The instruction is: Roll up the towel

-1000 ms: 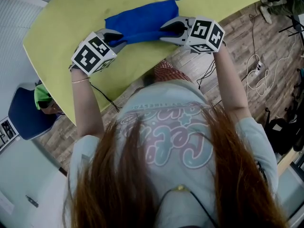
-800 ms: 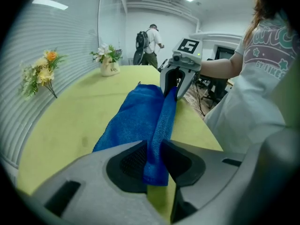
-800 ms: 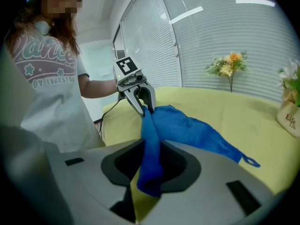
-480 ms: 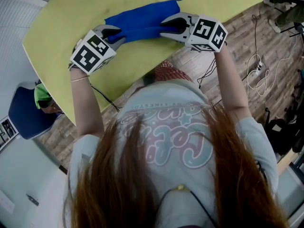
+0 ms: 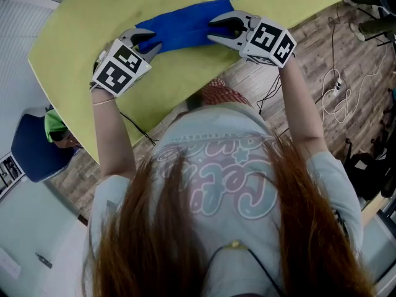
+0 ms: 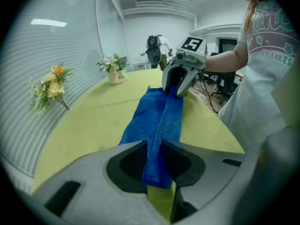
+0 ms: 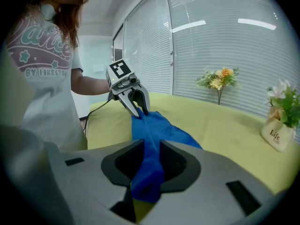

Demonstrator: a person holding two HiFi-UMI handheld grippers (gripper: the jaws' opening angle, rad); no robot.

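A blue towel lies lengthwise on the yellow-green table, its near long edge lifted and folded over. My left gripper pinches that edge at the towel's left end, and in the left gripper view the fold runs between the pads. Its jaws have just been opening slightly, with the towel still gripped between them. My right gripper is shut on the same edge at the right end, where the cloth bunches between its pads. Each gripper appears in the other's view: the right gripper and the left gripper.
The table's near edge runs just below both grippers. A flower vase and a loose flower sprig stand on the table's far side by the blinds. Cables lie on the wooden floor at right, and a blue chair stands at left.
Both grippers have moved a little away from the person across the table, carrying the towel's near edge over the rest of it. The visible towel is narrower.
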